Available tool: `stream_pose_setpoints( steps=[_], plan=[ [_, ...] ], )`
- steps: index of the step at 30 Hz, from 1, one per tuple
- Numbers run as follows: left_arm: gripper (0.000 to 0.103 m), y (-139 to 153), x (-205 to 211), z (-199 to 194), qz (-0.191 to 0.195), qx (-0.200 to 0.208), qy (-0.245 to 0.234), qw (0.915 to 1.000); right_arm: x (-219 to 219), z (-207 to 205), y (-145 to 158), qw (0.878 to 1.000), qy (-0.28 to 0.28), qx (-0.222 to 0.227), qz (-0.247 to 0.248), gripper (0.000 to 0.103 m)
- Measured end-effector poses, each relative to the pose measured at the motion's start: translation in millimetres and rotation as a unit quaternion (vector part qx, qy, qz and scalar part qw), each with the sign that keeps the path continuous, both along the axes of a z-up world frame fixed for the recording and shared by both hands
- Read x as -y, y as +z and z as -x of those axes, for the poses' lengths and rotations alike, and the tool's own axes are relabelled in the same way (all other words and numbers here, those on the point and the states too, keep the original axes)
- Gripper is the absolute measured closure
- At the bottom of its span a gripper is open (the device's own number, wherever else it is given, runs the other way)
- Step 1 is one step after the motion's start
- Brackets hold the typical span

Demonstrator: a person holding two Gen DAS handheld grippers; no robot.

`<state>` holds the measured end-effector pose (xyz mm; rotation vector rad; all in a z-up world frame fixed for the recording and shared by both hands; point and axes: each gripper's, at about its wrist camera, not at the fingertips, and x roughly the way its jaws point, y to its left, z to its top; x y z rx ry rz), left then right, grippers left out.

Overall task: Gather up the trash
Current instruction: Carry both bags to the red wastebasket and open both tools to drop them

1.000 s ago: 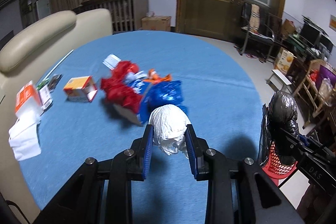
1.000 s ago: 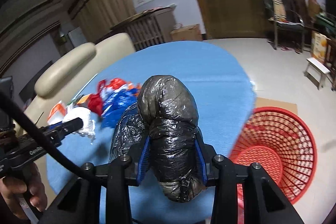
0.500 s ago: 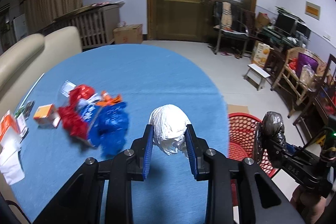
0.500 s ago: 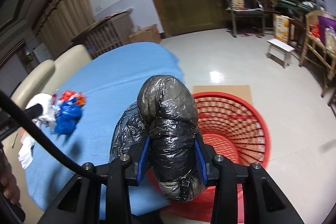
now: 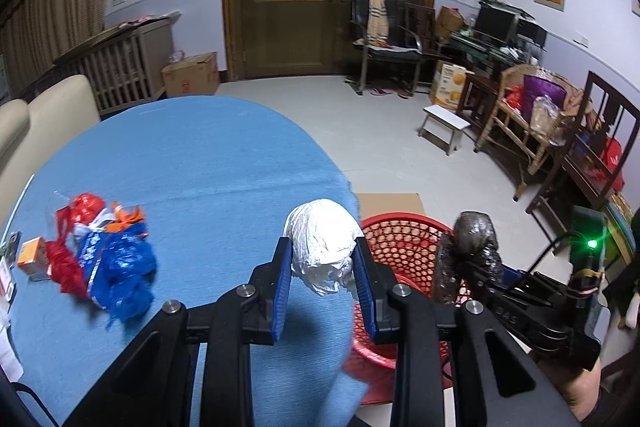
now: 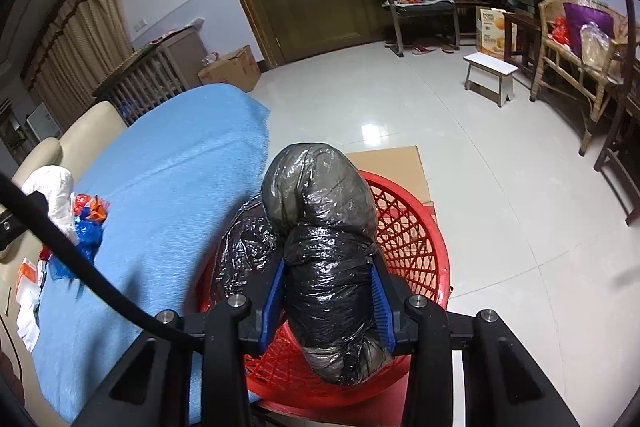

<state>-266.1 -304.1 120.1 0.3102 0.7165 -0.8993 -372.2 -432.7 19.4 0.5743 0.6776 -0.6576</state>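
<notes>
My left gripper (image 5: 322,259) pinches a crumpled white bag (image 5: 320,247), held over the blue table (image 5: 200,155) edge just beside the red basket (image 5: 400,255). My right gripper (image 6: 330,281) clamps a black bag (image 6: 324,227) directly above the red basket; its jaws are opening, pads still pressing the bag. Red and blue wrappers (image 5: 108,259) lie on the table, well apart from the basket

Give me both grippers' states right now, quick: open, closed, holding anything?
Left gripper: shut on the white plastic bag.
Right gripper: jaws opening, the black plastic bag between the pads, above the red basket.
</notes>
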Motion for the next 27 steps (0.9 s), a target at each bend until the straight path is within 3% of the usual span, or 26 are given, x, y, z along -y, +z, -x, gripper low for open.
stream_pose_setpoints(
  steps=[3,5,6,23,25,26,27],
  plan=[
    [0.071,-3.1,7.1,4.2,-0.004,-0.005,-0.01,0.9999,5.4,-2.8,-4.2,1.0,-0.004,-0.012,-0.007,0.056],
    [0.071,-4.4,11.5,7.1,-0.007,-0.009,-0.014,0.9998,10.9,-5.1,-7.0,1.0,-0.012,-0.021,-0.01,0.036],
    [0.071,-5.9,13.3,7.3,-0.009,-0.011,-0.016,0.9998,13.4,-5.2,-8.5,0.999,-0.018,-0.026,-0.014,0.033],
    [0.068,-31.3,73.8,26.9,-0.038,-0.042,-0.084,0.9949,39.0,26.0,2.0,0.997,-0.066,0.017,-0.018,0.033],
    [0.05,-37.6,82.3,26.5,-0.042,-0.048,-0.084,0.9944,41.6,29.7,2.4,0.997,-0.072,0.018,-0.018,0.033],
    [0.034,-40.8,85.7,25.6,-0.043,-0.05,-0.084,0.9943,42.7,31.2,3.0,0.997,-0.075,0.019,-0.018,0.033],
    [0.027,-42.9,87.7,24.9,-0.046,-0.05,-0.082,0.9943,43.2,32.8,3.7,0.997,-0.078,0.019,-0.017,0.033]
  ],
)
